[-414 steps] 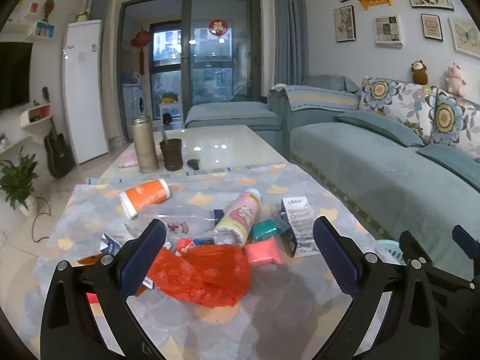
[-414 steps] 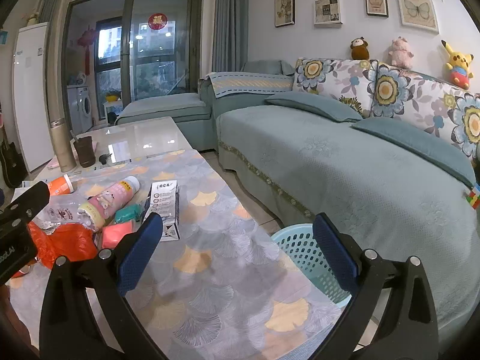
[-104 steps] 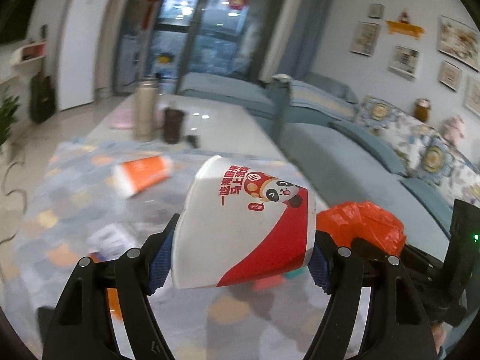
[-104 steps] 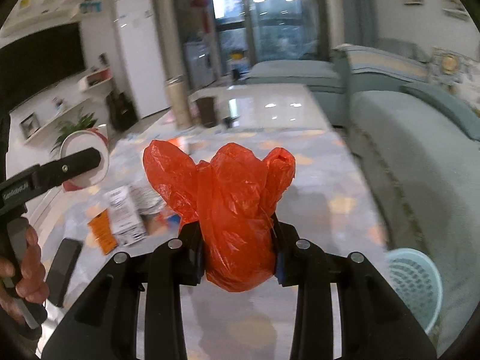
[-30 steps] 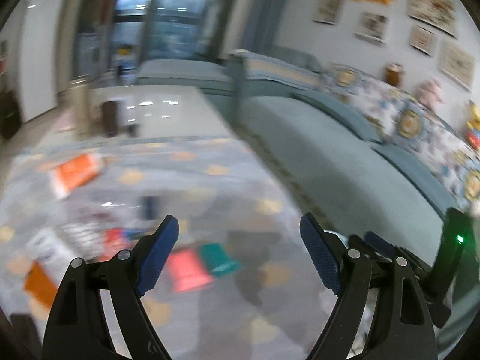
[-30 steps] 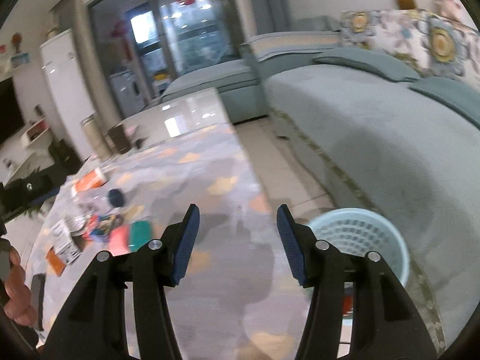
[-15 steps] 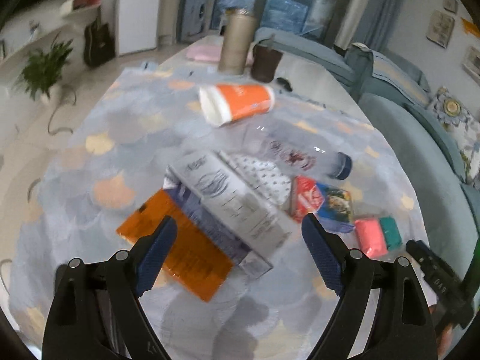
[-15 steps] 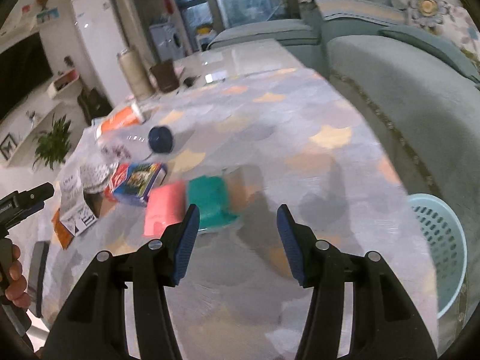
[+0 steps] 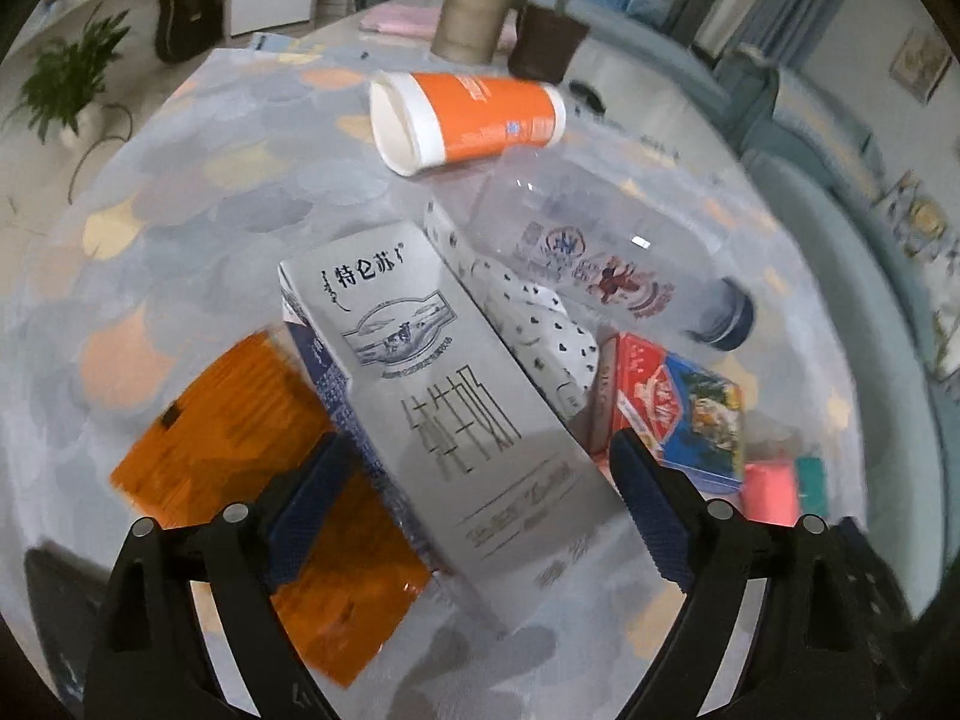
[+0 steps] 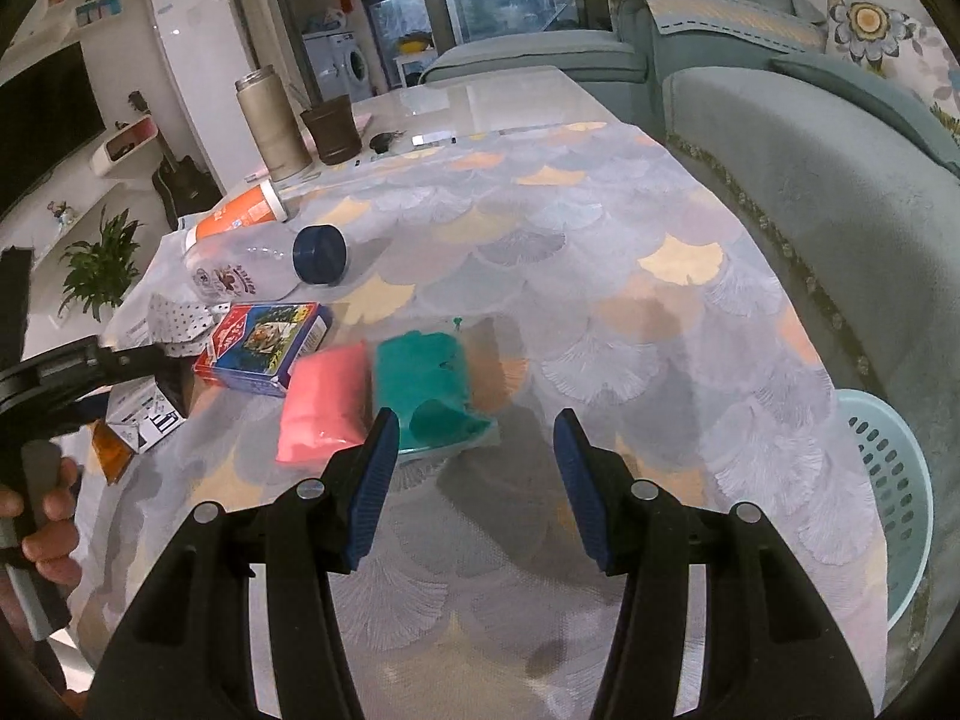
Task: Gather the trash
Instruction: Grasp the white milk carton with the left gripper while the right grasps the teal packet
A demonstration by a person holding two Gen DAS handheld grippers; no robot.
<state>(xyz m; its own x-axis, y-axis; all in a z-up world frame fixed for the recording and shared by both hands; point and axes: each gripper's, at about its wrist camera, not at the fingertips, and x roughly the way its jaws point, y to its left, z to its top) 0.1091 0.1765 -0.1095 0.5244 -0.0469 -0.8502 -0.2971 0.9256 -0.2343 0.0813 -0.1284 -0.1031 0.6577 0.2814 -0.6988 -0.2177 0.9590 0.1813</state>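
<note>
The left claw (image 9: 474, 501) stands wide open, straddling a grey milk carton (image 9: 432, 414) that lies on the surface (image 10: 600, 276) over an orange wrapper (image 9: 240, 450); its pads look clear of the carton. The right claw (image 10: 474, 468) is partly open and empty, poised just beside a green packet (image 10: 426, 378) and a pink packet (image 10: 327, 402). A pale blue basket (image 10: 894, 492) sits beside the surface.

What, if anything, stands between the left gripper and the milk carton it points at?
Nothing visible does. The left gripper is open, and the milk carton lies flat on top of the pile with its near end between the fingers. An orange packet lies under it, not over it.
</note>
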